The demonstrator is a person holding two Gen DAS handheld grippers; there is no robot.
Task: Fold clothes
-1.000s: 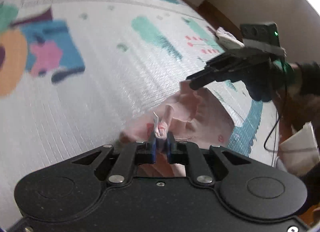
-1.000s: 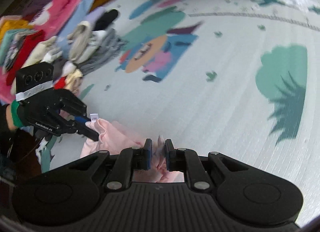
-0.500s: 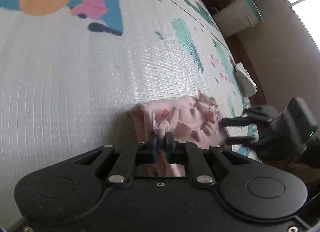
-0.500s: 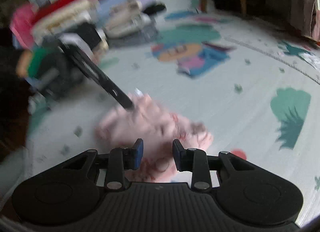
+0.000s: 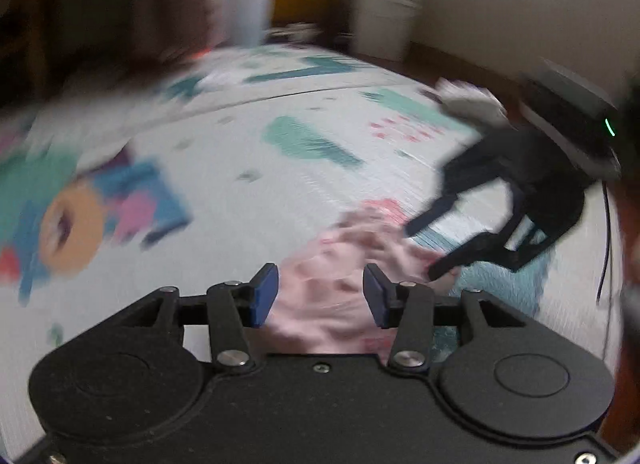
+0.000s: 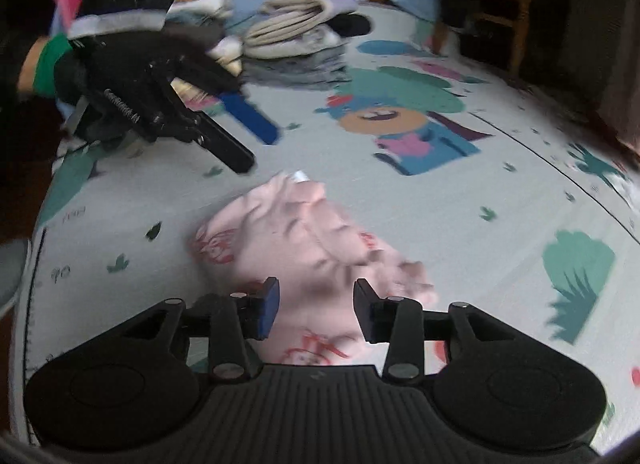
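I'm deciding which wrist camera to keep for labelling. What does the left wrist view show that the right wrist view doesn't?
Only the left wrist view: two pale bins by the wall, a small whitish cloth at the mat's far edge, and the right gripper from outside.

Only the right wrist view: the pile of clothes at the mat's far side, and the left gripper from outside.

Both: the pink garment lying crumpled on the cartoon play mat, with both grippers' jaws open, just opened wider, and nothing pressed between them.
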